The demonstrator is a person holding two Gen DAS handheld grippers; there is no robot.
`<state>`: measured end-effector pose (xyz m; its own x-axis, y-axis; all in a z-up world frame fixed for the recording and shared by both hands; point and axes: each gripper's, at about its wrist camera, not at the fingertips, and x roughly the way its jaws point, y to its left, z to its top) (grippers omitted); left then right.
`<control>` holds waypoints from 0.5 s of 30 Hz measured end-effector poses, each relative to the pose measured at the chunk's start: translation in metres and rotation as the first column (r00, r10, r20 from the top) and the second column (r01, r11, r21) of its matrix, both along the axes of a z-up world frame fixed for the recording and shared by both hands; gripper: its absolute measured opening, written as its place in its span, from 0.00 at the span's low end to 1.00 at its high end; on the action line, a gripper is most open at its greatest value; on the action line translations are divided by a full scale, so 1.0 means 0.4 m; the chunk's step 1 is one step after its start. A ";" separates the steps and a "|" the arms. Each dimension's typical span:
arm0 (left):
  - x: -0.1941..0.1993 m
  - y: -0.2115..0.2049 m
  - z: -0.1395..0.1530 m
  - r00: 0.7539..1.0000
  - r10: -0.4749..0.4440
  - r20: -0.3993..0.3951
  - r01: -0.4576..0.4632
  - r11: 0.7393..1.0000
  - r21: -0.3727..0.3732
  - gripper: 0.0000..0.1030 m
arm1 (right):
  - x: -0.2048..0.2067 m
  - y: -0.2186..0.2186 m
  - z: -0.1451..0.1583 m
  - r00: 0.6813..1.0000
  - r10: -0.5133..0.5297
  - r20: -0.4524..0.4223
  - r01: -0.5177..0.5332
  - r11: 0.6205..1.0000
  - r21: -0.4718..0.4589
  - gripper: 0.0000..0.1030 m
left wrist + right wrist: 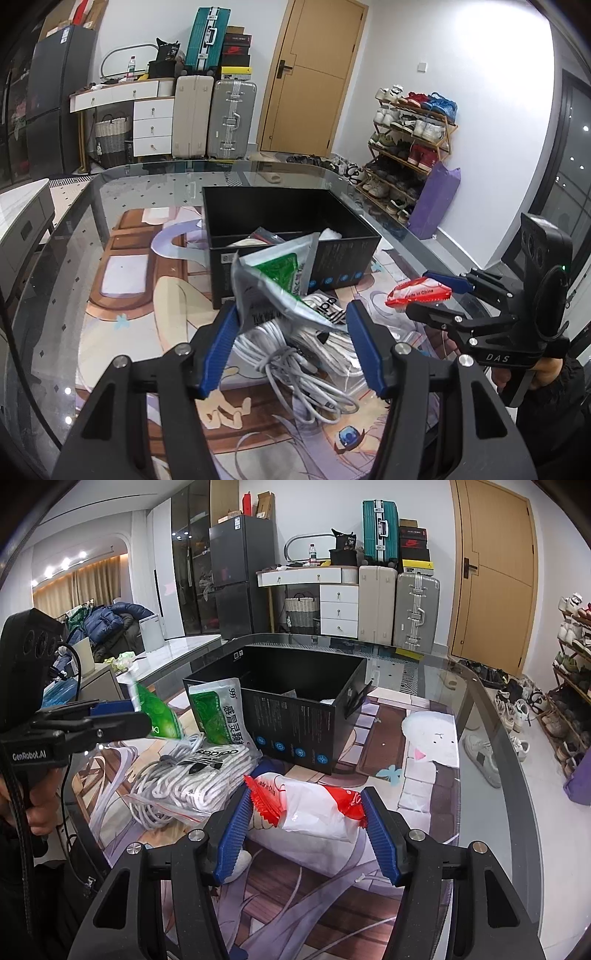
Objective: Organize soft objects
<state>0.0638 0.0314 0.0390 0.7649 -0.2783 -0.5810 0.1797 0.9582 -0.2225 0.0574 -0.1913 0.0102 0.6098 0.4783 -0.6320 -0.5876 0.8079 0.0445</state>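
Observation:
My left gripper [291, 306] is shut on a silver packet with green print [273, 284], held up in front of the black box [291, 221]. From the right wrist view, that left gripper [142, 716] and its green packet [159, 712] are at the left. My right gripper [306, 792] is shut on a white and red soft packet [314, 808], just above the mat. The left view has this right gripper [415, 291] and red packet [417, 291] at the right. The open box [295, 709] holds a few items.
A second green packet [218, 712] leans on the box. Bagged white socks [207, 771] and a coiled white cable [162, 786] lie on the printed mat [129, 295] under the glass tabletop [92, 206]. A shoe rack [410, 140] and suitcases [229, 118] stand beyond.

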 end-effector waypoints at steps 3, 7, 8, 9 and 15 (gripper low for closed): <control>-0.003 0.005 -0.003 1.000 0.005 -0.003 -0.005 1.000 -0.008 0.57 | -0.003 0.005 -0.001 1.000 0.004 0.001 -0.004 1.000 -0.006 0.59; 0.000 -0.001 -0.008 1.000 -0.005 -0.010 0.005 1.000 -0.002 0.57 | -0.006 0.006 0.002 1.000 0.010 0.003 -0.010 1.000 -0.002 0.59; 0.001 -0.003 -0.009 1.000 -0.005 -0.010 0.005 1.000 0.000 0.57 | -0.007 0.007 0.002 1.000 0.011 0.003 -0.011 1.000 -0.002 0.59; 0.002 -0.004 -0.010 1.000 -0.005 -0.012 0.005 1.000 -0.001 0.57 | -0.007 0.009 0.002 1.000 0.012 0.003 -0.012 1.000 -0.003 0.59; 0.002 -0.006 -0.018 1.000 -0.008 -0.015 0.008 1.000 -0.002 0.57 | -0.009 0.009 0.004 1.000 0.011 0.009 -0.011 1.000 0.001 0.59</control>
<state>0.0646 0.0292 0.0319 0.7539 -0.2854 -0.5918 0.1836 0.9563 -0.2274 0.0538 -0.1878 0.0116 0.6104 0.4859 -0.6256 -0.5970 0.8013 0.0399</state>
